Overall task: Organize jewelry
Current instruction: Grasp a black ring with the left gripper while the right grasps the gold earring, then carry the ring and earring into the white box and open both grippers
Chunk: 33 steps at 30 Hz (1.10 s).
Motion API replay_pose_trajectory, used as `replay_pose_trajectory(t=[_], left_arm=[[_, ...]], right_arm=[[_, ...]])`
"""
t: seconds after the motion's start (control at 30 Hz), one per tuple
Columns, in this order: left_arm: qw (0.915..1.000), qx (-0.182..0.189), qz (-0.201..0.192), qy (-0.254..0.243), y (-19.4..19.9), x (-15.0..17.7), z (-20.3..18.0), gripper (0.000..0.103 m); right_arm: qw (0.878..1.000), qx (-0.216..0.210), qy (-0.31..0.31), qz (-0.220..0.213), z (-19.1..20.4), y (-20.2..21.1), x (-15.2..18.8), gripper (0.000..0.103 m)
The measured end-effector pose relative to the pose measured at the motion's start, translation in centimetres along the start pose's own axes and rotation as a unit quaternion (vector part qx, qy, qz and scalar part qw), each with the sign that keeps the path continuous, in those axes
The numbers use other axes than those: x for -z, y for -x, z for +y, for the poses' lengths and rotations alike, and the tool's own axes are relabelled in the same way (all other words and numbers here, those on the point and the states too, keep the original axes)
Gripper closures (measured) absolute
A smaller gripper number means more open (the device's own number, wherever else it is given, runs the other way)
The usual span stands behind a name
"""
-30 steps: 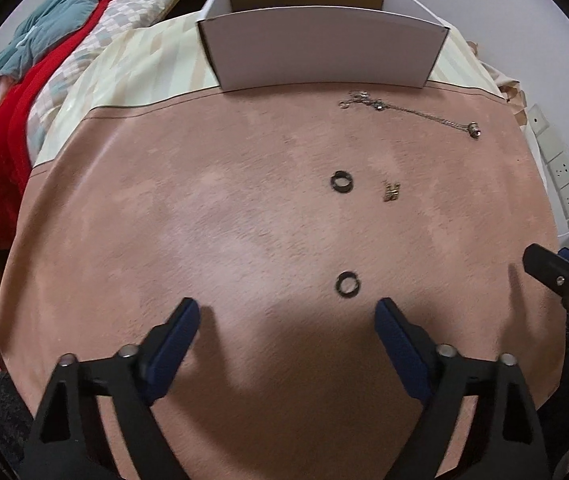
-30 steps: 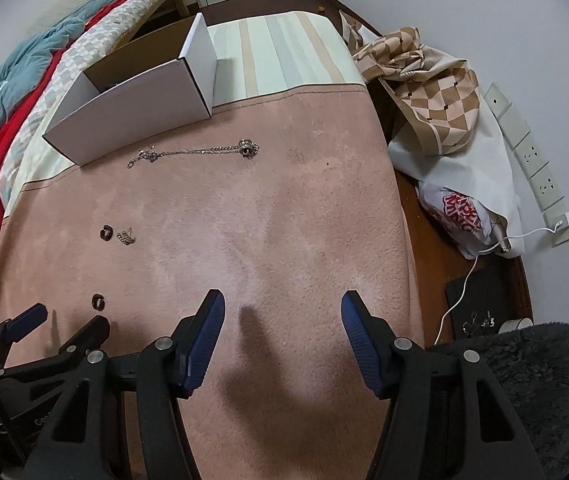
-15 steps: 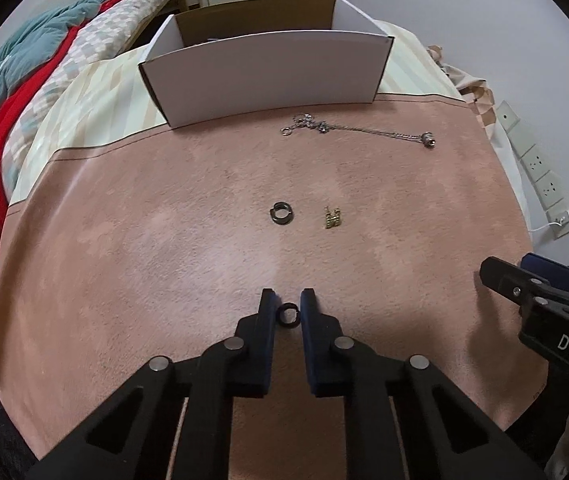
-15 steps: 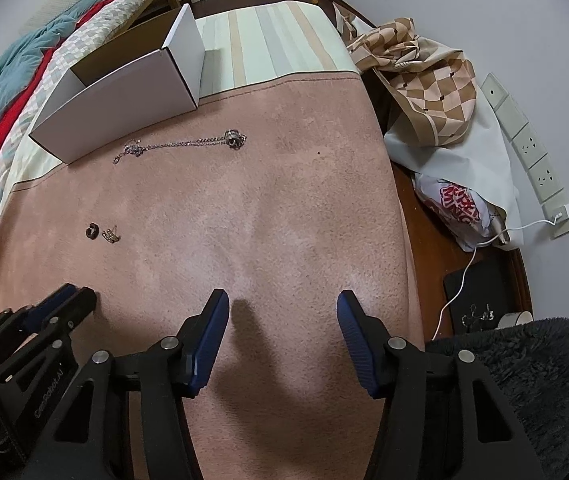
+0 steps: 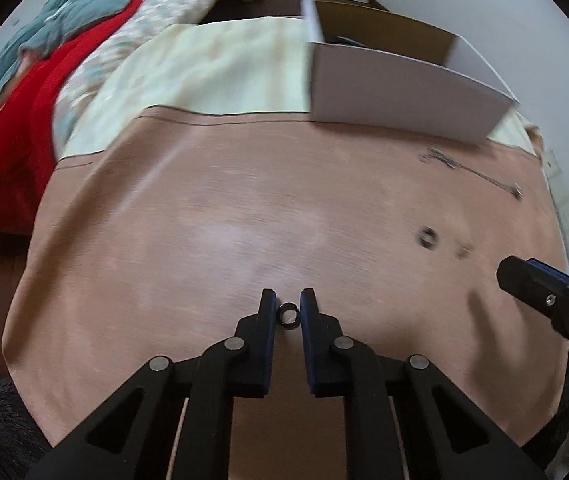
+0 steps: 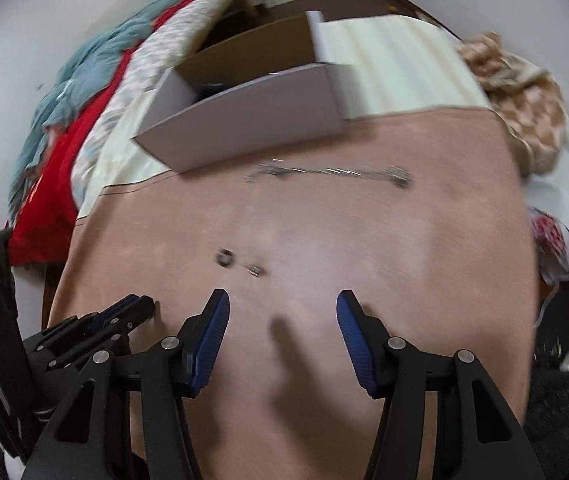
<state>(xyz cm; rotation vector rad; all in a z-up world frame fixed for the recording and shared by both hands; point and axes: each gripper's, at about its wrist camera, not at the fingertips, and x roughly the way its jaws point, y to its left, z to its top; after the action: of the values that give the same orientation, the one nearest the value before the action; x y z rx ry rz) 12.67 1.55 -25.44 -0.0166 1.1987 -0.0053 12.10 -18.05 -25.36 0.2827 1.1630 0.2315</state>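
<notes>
Box sits open on the bed, something dark inside, too blurry to tell. Left gripper pinches a ring; right gripper gapes empty.

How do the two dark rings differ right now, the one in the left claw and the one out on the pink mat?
The ring in the left claw is pinched between the blue pads, with its hole facing the camera; the ring on the mat lies flat and free on the pink mat. The held ring shows sharp, the lying one blurred, with a small gold piece beside it. Both are small, dark and round.
</notes>
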Motion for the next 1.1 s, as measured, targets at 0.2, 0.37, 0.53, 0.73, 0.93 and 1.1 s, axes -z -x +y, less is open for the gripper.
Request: replay_pose_trajectory(t=[0.2,0.37,0.53,0.73,0.93,1.1], left_arm=[[0.9998,-0.007,-0.003,0.017,-0.3,-0.4,1.9,0.093],[0.9998,-0.006,-0.005,0.019,-0.4,-0.5,2.0,0.093],[0.9998,0.003,-0.003,0.019,-0.5,-0.9,2.5,0.093],[0.9993,0.030,-0.015,0.016,1.0,-2.6,1.5,0.093],[0.9956,0.078,-0.050,0.008,3.5,-9.0,-0.9,0.093],[0.9926,0.103,-0.064,-0.003,3.7,-15.8,-2.9,0.093]], right_arm=[[0.998,0.038,0.051,-0.007,2.9,-2.5,-0.8,0.047],[0.990,0.088,0.105,-0.016,4.6,-3.6,-0.3,0.093],[0.995,0.064,0.076,-0.026,3.4,-2.3,-0.1,0.094],[0.998,0.022,0.025,-0.057,1.4,2.0,-2.0,0.094],[0.994,0.000,0.018,-0.106,1.4,5.7,-8.2,0.094],[0.995,0.003,0.026,-0.101,0.6,4.4,-14.4,0.094]])
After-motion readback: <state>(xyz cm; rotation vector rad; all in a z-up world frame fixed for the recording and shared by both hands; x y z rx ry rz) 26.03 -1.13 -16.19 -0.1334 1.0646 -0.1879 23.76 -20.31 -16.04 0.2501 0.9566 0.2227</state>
